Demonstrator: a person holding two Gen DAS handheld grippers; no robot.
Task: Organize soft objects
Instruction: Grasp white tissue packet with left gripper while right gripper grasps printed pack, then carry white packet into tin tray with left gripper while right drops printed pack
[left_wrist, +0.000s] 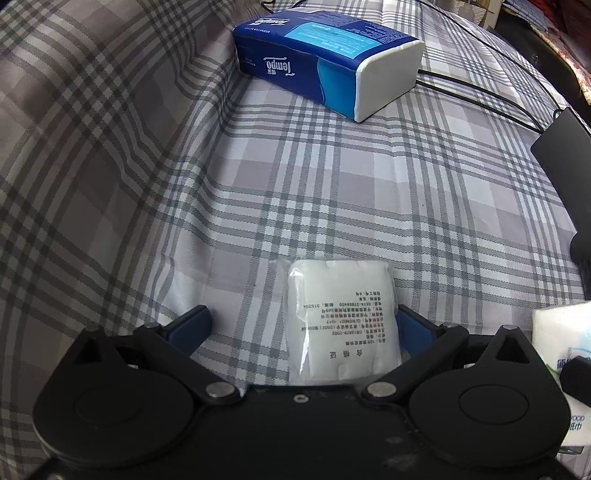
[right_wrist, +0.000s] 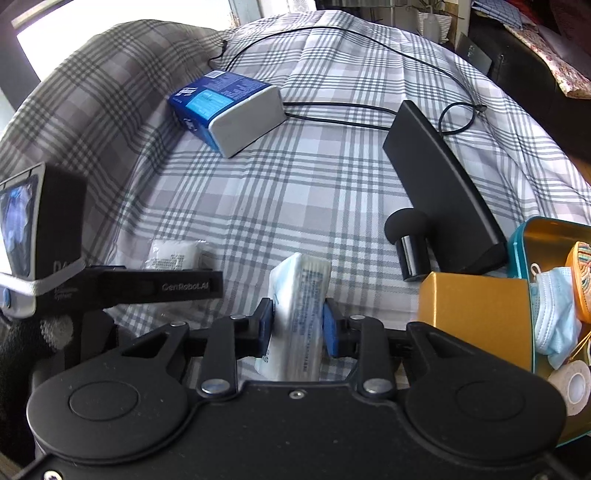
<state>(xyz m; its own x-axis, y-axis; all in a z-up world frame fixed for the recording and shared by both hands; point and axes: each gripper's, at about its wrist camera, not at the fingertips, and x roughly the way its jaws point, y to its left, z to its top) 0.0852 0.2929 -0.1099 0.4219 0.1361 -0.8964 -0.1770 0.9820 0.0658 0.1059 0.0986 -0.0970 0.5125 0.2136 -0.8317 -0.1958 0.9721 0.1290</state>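
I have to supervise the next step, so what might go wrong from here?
The right claw pinches a soft tissue pack edge-on; it may sag or slip on the way to the tin, which already looks crowded with a face mask.

The open left claw has the flat white packet off-centre, against one finger; closing could push it aside.

The bedsheet (left_wrist: 332, 192) is a grey-and-white plaid. The Tempo tissue pack (left_wrist: 325, 55) is dark blue with a light blue panel and white ends. The cotton pad packet (left_wrist: 341, 321) is white with black print. The tin (right_wrist: 524, 236) is teal outside, gold inside, holding what looks like a pale blue face mask (right_wrist: 554, 310).
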